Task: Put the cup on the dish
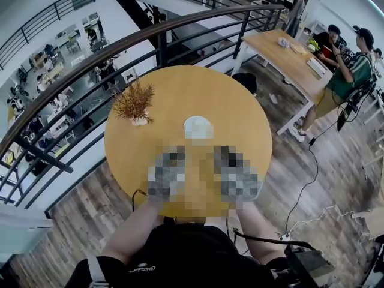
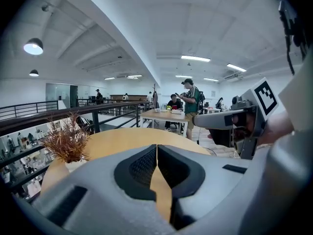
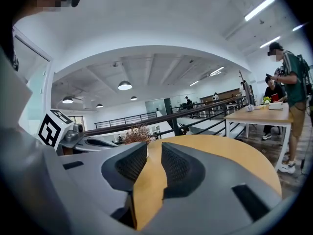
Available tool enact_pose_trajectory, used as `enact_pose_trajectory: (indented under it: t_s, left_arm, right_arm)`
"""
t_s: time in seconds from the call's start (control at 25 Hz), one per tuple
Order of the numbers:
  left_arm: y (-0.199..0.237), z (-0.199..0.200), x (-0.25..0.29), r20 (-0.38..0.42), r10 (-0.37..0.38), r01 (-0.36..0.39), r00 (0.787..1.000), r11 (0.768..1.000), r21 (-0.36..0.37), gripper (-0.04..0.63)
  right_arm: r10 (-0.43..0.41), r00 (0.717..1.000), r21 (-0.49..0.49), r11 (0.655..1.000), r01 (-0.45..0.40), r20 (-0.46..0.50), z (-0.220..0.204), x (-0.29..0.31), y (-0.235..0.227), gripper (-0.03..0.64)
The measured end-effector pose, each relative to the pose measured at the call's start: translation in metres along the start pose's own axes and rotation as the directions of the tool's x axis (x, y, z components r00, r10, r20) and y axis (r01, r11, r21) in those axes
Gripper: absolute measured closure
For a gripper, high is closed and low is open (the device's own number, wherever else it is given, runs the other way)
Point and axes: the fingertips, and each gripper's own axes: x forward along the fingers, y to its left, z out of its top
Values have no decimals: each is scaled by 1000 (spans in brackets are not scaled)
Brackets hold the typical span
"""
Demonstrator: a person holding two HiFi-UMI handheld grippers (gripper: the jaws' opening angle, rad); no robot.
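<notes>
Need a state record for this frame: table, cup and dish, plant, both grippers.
table: round wooden table, next to a railing
cup: white cup near the table's centre, free of both grippers
dish: white dish; cup appears to sit on it, hard to separate from above
plant: dried plant in a small white pot, left of the cup in the head view
left gripper: left gripper has jaw tips together, nothing between
right gripper: right gripper has jaws slightly apart, nothing between

A white cup [image 1: 198,124] sits upright on a pale round dish [image 1: 207,134], near the middle of the round wooden desk [image 1: 240,104]. From above they nearly merge, so the dish's rim is hard to make out.
</notes>
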Motion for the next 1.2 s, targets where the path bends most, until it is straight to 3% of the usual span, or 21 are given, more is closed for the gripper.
enact_pose_trajectory:
  t_s: [0.24, 0.56, 1.2]
  left_arm:
    - [1, 25, -15, 61, 7, -8, 998, 1000, 15, 586]
    - [6, 36, -18, 77, 15, -17, 997, 1000, 25, 586]
    - [2, 23, -20, 69, 4, -5, 998, 1000, 13, 586]
  right_arm:
    - [26, 999, -11, 1000, -26, 24, 9, -8, 19, 538]
    - [56, 998, -26, 998, -55, 24, 15, -7, 30, 545]
    - [86, 996, -33, 996, -86, -9, -1, -5, 46, 546]
